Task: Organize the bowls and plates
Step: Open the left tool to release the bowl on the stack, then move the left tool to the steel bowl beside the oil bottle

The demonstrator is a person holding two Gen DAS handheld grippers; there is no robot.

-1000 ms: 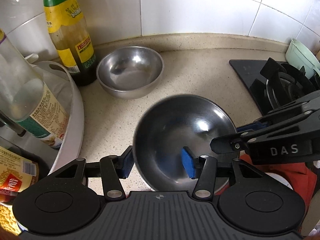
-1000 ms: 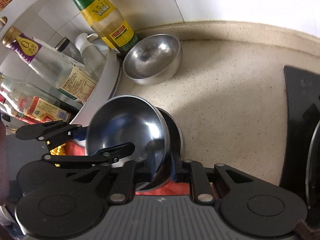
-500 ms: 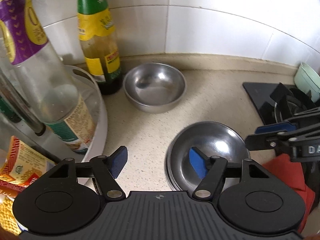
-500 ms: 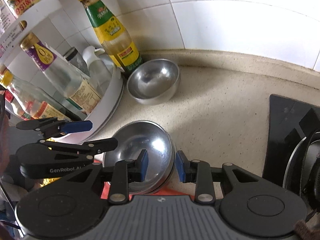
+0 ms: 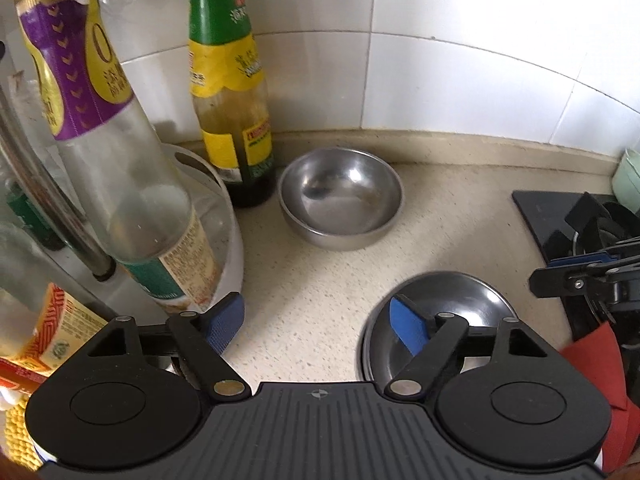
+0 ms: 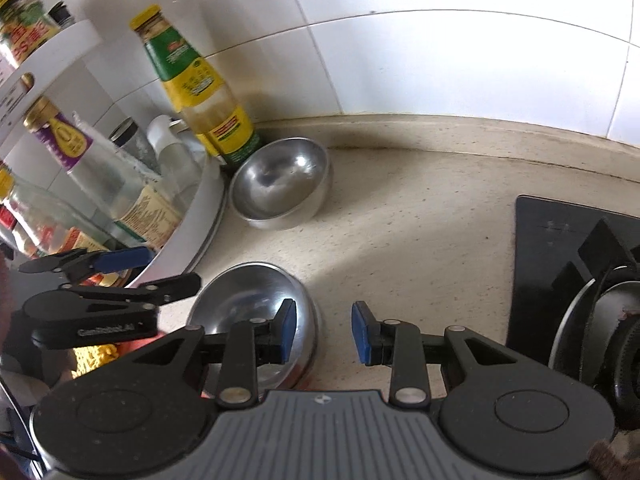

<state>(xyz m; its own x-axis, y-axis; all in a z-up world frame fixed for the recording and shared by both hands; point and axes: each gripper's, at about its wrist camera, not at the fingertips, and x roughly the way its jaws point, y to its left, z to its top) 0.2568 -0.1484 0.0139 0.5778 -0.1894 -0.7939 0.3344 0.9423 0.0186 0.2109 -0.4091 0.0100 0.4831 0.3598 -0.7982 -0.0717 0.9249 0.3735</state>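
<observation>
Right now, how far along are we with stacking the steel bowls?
Done: the nested bowls sit stacked on the counter. In hand: nothing. The left gripper has just been opening and is empty; the right gripper is also open beside the stack. Left: the single bowl by the green-labelled bottle is unstacked, and looks like the next pick.

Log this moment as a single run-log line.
left claw: open, just widened, nothing held | right claw: open, empty | stacked steel bowls: released on countertop | lone steel bowl: beside sauce bottle, not yet stacked
</observation>
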